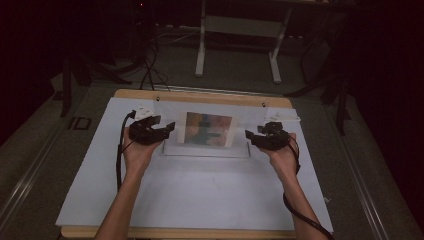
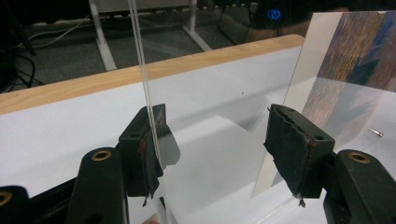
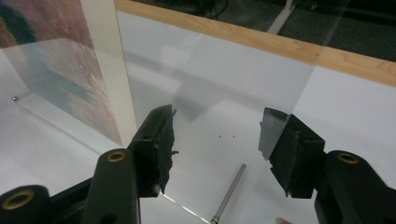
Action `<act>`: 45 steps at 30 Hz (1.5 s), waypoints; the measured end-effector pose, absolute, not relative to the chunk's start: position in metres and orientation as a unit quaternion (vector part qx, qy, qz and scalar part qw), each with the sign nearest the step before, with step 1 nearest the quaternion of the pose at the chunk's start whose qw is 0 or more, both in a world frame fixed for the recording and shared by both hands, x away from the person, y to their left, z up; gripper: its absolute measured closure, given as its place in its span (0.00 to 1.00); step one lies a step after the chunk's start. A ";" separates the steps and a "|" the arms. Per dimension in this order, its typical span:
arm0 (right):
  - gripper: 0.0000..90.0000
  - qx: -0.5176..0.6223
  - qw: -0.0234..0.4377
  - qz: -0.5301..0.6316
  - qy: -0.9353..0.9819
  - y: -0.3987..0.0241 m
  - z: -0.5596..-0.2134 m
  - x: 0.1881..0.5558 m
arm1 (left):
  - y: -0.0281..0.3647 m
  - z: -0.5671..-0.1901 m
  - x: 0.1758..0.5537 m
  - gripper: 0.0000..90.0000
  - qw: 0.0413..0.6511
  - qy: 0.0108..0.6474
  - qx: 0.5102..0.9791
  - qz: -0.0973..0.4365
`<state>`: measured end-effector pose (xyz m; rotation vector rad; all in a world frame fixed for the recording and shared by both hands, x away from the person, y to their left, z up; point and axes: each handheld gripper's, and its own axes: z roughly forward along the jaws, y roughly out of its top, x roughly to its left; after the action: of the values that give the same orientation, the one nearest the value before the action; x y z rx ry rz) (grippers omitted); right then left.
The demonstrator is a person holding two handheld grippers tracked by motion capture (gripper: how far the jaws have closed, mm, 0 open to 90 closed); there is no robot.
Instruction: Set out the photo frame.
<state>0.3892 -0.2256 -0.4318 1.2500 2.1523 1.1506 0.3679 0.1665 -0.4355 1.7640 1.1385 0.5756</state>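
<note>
Dim room, white-covered table [image 1: 200,190] with wooden rim. Clear acrylic photo frame [image 1: 207,131] (colourful print inside) upright near far edge, centred between both hands. Left gripper [image 1: 169,129] at frame's left end, jaws spread, clear panel edge [image 2: 148,107] running against left pad, print off to right. Right gripper [image 1: 249,135] at frame's right end, jaws spread, clear panel between pads, not pinched. Small metal pin [image 3: 229,193] lying on table below right gripper.

At frame centre, a clear frame [image 1: 206,131] holding a picture stands on the worktop [image 1: 200,190], flanked by the left hand-held gripper [image 1: 167,129] and right hand-held gripper [image 1: 249,136].
</note>
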 end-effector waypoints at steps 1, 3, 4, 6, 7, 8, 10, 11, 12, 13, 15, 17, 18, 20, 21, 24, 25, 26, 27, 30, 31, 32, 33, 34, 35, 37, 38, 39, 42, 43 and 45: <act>0.49 0.446 0.199 0.412 0.769 -0.225 -0.432 0.388 | 0.167 -0.435 0.367 0.43 0.463 0.464 0.718 0.232; 0.49 0.446 0.197 0.410 0.771 -0.225 -0.431 0.385 | 0.167 -0.435 0.364 0.43 0.462 0.464 0.719 0.233; 0.49 0.446 0.197 0.410 0.771 -0.225 -0.431 0.385 | 0.167 -0.435 0.364 0.43 0.462 0.464 0.719 0.233; 0.49 0.448 0.197 0.410 0.770 -0.225 -0.431 0.383 | 0.166 -0.434 0.362 0.43 0.462 0.462 0.720 0.234; 0.49 0.449 0.196 0.411 0.769 -0.226 -0.430 0.381 | 0.166 -0.433 0.361 0.43 0.461 0.462 0.721 0.234; 0.49 0.449 0.196 0.411 0.769 -0.226 -0.430 0.381 | 0.165 -0.432 0.360 0.43 0.460 0.462 0.721 0.234; 0.49 0.450 0.193 0.409 0.770 -0.227 -0.431 0.379 | 0.165 -0.432 0.358 0.43 0.458 0.463 0.722 0.232; 0.49 0.451 0.193 0.409 0.769 -0.227 -0.430 0.376 | 0.165 -0.432 0.356 0.43 0.460 0.465 0.721 0.230; 0.49 0.451 0.193 0.409 0.769 -0.227 -0.430 0.376 | 0.165 -0.432 0.356 0.43 0.460 0.465 0.721 0.230; 0.49 0.450 0.195 0.407 0.770 -0.226 -0.429 0.373 | 0.166 -0.434 0.355 0.43 0.460 0.468 0.720 0.223; 0.50 0.450 0.194 0.406 0.772 -0.226 -0.429 0.371 | 0.167 -0.436 0.352 0.43 0.462 0.468 0.720 0.222; 0.50 0.448 0.195 0.407 0.772 -0.226 -0.429 0.369 | 0.167 -0.437 0.350 0.43 0.463 0.466 0.720 0.225; 0.50 0.448 0.195 0.407 0.772 -0.226 -0.429 0.369 | 0.167 -0.437 0.350 0.43 0.463 0.466 0.720 0.225; 0.50 0.450 0.190 0.407 0.772 -0.227 -0.433 0.370 | 0.164 -0.439 0.349 0.43 0.462 0.464 0.719 0.232; 0.50 0.450 0.189 0.413 0.769 -0.230 -0.436 0.369 | 0.163 -0.438 0.347 0.43 0.459 0.465 0.720 0.234; 0.50 0.449 0.190 0.415 0.768 -0.230 -0.437 0.368 | 0.162 -0.438 0.346 0.43 0.458 0.467 0.719 0.235; 0.50 0.447 0.189 0.416 0.769 -0.231 -0.437 0.368 | 0.162 -0.437 0.343 0.43 0.455 0.470 0.719 0.235; 0.50 0.447 0.189 0.416 0.769 -0.231 -0.437 0.368 | 0.162 -0.437 0.343 0.43 0.455 0.470 0.719 0.235; 0.50 0.444 0.188 0.418 0.770 -0.231 -0.437 0.369 | 0.161 -0.437 0.342 0.43 0.455 0.472 0.717 0.237; 0.50 0.444 0.188 0.418 0.770 -0.231 -0.437 0.369 | 0.161 -0.438 0.342 0.43 0.456 0.471 0.716 0.238; 0.50 0.444 0.191 0.419 0.769 -0.231 -0.437 0.368 | 0.161 -0.438 0.341 0.43 0.457 0.471 0.716 0.238; 0.50 0.444 0.191 0.419 0.769 -0.231 -0.437 0.368 | 0.161 -0.439 0.341 0.43 0.457 0.471 0.716 0.238; 0.50 0.441 0.190 0.422 0.769 -0.232 -0.438 0.368 | 0.161 -0.439 0.341 0.43 0.457 0.471 0.716 0.239; 0.50 0.441 0.190 0.422 0.769 -0.232 -0.438 0.368 | 0.161 -0.439 0.341 0.43 0.457 0.471 0.716 0.239; 0.50 0.440 0.190 0.423 0.769 -0.232 -0.439 0.369 | 0.162 -0.440 0.341 0.43 0.461 0.469 0.715 0.238; 0.50 0.441 0.192 0.424 0.767 -0.231 -0.439 0.367 | 0.163 -0.441 0.341 0.43 0.464 0.466 0.715 0.238; 0.50 0.441 0.192 0.424 0.767 -0.231 -0.439 0.367 | 0.163 -0.441 0.341 0.43 0.464 0.466 0.715 0.238; 0.50 0.440 0.194 0.427 0.766 -0.231 -0.440 0.366 | 0.164 -0.442 0.341 0.43 0.467 0.463 0.715 0.238; 0.50 0.441 0.197 0.427 0.765 -0.230 -0.440 0.364 | 0.166 -0.444 0.340 0.43 0.471 0.459 0.714 0.239; 0.50 0.440 0.197 0.427 0.765 -0.230 -0.440 0.364 | 0.166 -0.445 0.340 0.43 0.474 0.459 0.713 0.238; 0.50 0.439 0.198 0.427 0.765 -0.230 -0.441 0.363 | 0.166 -0.445 0.339 0.43 0.473 0.459 0.713 0.239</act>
<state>0.3632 -0.2297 -0.4406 1.2290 2.1413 1.1949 0.3391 0.1662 -0.4448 1.7440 1.1232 0.5851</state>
